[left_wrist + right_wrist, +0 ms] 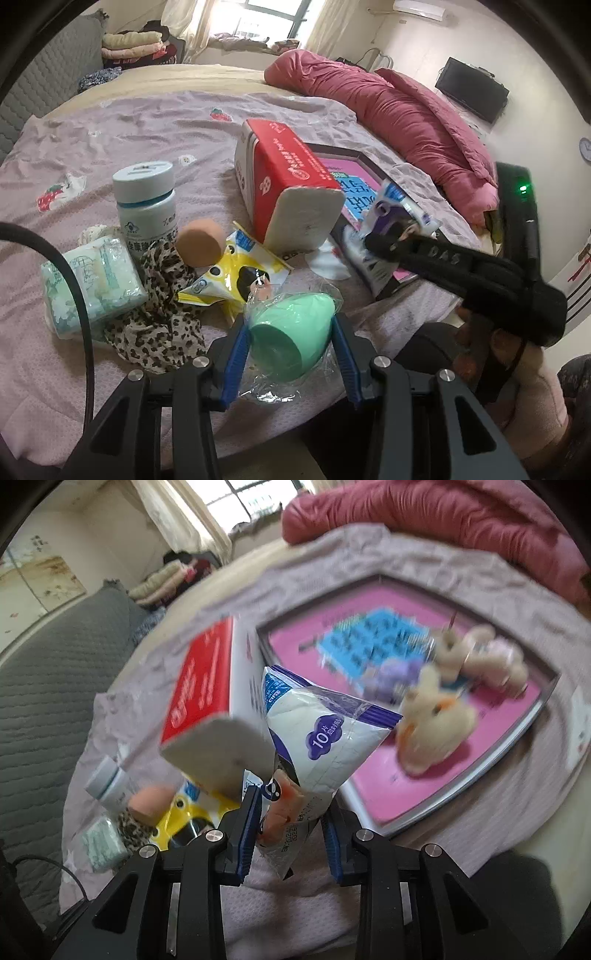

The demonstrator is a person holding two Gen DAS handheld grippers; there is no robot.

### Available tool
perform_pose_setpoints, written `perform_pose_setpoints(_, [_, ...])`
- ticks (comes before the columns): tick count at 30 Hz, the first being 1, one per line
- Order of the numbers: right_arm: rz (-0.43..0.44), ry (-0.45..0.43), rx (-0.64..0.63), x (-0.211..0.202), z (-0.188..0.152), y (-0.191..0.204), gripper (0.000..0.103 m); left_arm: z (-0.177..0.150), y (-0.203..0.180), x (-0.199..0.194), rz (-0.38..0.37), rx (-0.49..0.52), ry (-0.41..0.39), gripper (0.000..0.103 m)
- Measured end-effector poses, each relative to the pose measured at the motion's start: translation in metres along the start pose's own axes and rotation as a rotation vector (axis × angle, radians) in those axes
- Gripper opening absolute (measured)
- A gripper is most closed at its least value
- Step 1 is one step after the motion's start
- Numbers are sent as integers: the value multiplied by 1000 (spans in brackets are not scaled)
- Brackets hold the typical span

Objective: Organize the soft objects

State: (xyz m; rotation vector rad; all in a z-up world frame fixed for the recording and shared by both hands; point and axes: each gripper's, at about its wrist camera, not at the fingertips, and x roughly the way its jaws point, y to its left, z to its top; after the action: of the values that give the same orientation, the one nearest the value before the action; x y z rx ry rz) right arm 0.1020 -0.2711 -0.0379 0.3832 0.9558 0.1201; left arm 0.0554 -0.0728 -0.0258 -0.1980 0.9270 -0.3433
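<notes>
My left gripper (291, 332) is shut on a mint-green sponge egg (291, 341) in clear wrap, low over the bed. My right gripper (291, 812) is shut on a white and purple soft packet (321, 731), held above the pink tray (491, 716); it also shows in the left wrist view (391, 218). Plush toys (436, 720) lie in the tray. On the sheet lie a beige sponge (201, 242), a leopard cloth (162, 325), a tissue pack (92, 284) and a yellow packet (236, 277).
A red and white box (291, 184) stands tilted mid-bed beside a white bottle (146, 199). A pink quilt (406, 114) lies along the bed's right edge. A grey headboard (48, 81) is at the left. Folded bedding (133, 44) sits at the back.
</notes>
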Motion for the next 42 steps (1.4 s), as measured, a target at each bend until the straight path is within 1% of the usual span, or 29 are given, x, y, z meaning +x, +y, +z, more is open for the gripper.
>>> perform_pose_setpoints(2, [-17, -52, -22, -12, 6, -2, 32, 1, -4, -1, 0, 7, -5, 45])
perform_pose_setpoints(5, [-32, -107, -34, -24, 14, -7, 32, 0, -10, -3, 5, 17, -10, 45])
perform_pose_setpoints(11, [-38, -158, 11, -36, 25, -31, 32, -1, -26, -4, 20, 46, -10, 45])
perform_pose_setpoints(15, [-67, -214, 44, -46, 35, -51, 32, 1, -35, -3, 37, 56, -10, 45])
perform_pose_setpoints(19, [-86, -264, 83, -55, 44, -75, 32, 9, -46, -1, 41, 70, -23, 45])
perform_pose_setpoints(22, [-98, -282, 83, -57, 47, -87, 32, 16, -57, 5, 35, 82, -24, 45])
perform_pose_setpoints(26, [-109, -323, 64, -63, 50, -96, 32, 27, -78, 20, 38, 117, -22, 45])
perform_pose_setpoints(29, [-121, -349, 35, -66, 51, -94, 32, 38, -93, 32, 33, 141, -24, 45])
perform_pose_setpoints(35, [-131, -361, 31, -64, 52, -103, 32, 54, -116, 55, 46, 162, -23, 45])
perform_pose_setpoints(42, [-119, -346, 80, -59, 53, -118, 32, 67, -131, 84, 77, 191, -5, 45])
